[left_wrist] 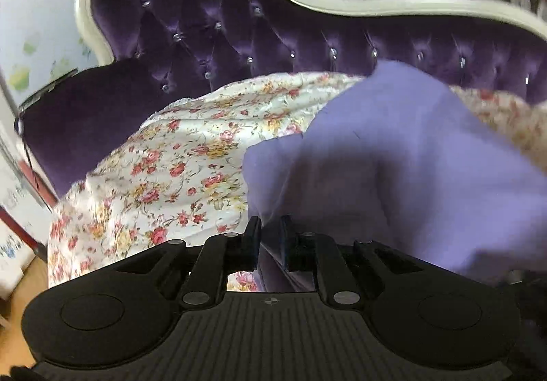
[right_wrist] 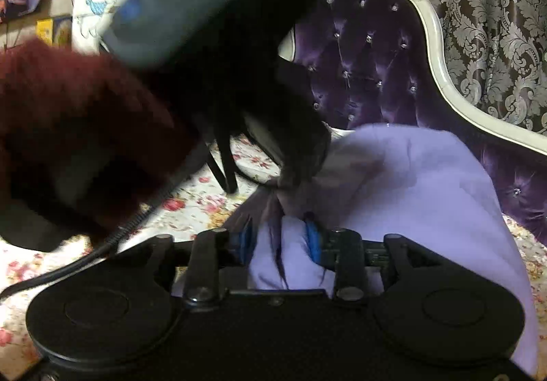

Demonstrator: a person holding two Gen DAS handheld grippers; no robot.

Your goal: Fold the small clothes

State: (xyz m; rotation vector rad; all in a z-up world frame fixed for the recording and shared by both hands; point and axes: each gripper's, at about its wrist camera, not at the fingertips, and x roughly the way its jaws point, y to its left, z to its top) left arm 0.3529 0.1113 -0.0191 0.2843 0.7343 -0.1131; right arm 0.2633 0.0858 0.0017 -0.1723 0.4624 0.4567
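Both grippers pinching lilac garment over floral bedspread.
Purple tufted headboard (left_wrist: 218, 39) behind floral bedspread (left_wrist: 164, 155); lilac garment (left_wrist: 403, 155) lifted above it, bunched. Left gripper (left_wrist: 268, 227) fingers nearly together on an edge; right gripper (right_wrist: 282, 240) clamps a thick fold.

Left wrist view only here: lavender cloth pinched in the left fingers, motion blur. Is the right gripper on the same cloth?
Observer: Yes. The right gripper has a bunch of the lavender garment between its blue-padded fingers.
Operator: Where is my left gripper relative to it?
Observer: In the right wrist view the left gripper sits just ahead of the right one, pinching the same garment; that cloth gathers into pleats toward its tip.
Operator: Anything else near the grippers that I can't see?
Observer: A dark red fuzzy sleeve fills the left of the right wrist view, and a black coiled cable runs below it across the floral bedspread.
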